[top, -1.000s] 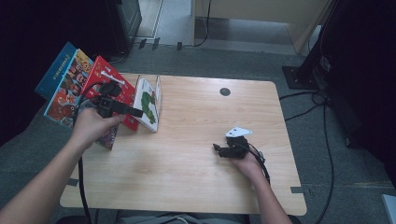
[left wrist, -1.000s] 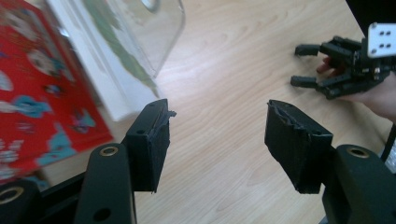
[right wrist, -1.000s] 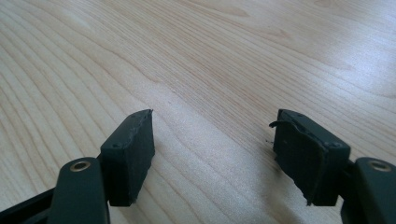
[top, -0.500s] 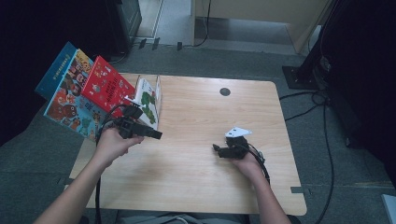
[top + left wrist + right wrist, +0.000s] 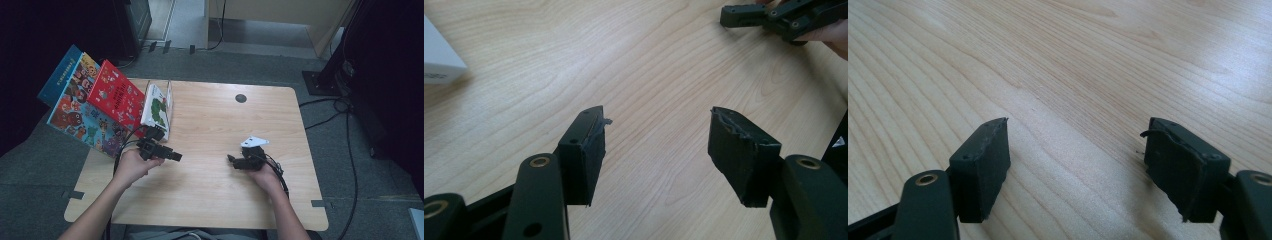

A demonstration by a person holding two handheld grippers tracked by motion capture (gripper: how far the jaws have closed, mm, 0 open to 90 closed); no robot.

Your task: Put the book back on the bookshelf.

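High view, pale woodgrain table (image 5: 210,190), glossy books (image 5: 100,110)

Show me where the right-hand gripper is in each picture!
High view: the right gripper lies right of the middle, low on the table.
Left gripper view: far off in the top right corner.
Right gripper view: its own open fingers rise from the bottom.
Shared landmark: the wooden table.

We can read no text: the print on the red book (image 5: 116,96) and its neighbours is too small
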